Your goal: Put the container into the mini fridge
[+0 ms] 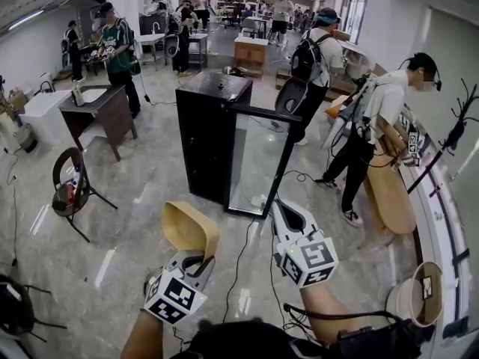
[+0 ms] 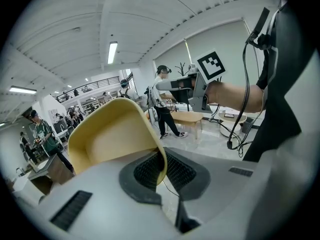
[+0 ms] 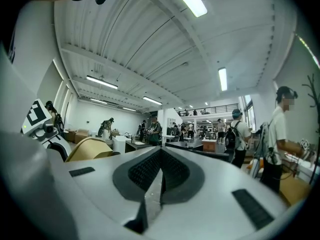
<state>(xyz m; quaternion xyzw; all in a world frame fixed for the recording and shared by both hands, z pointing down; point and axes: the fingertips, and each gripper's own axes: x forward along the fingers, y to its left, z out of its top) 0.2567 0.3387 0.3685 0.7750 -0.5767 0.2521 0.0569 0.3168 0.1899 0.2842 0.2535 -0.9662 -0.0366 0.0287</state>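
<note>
While the tan, scoop-shaped plastic container (image 1: 191, 230) sits pinched by its wall in the clamped left gripper (image 1: 196, 263), carry it level to the tall black mini fridge (image 1: 212, 129) at twelve o'clock, past its open glass door (image 1: 258, 167). At three o'clock, the right gripper (image 1: 284, 212) is closed, empty. Only the left gripper view shows the pinch; only the head view shows the door plainly.

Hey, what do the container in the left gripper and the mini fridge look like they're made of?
Container: probably thin moulded plastic, matte tan, with a smooth rounded rim. Mini fridge: black cabinet, likely painted metal or plastic with a faint sheen; its open door looks glass-fronted, reflective.
</note>
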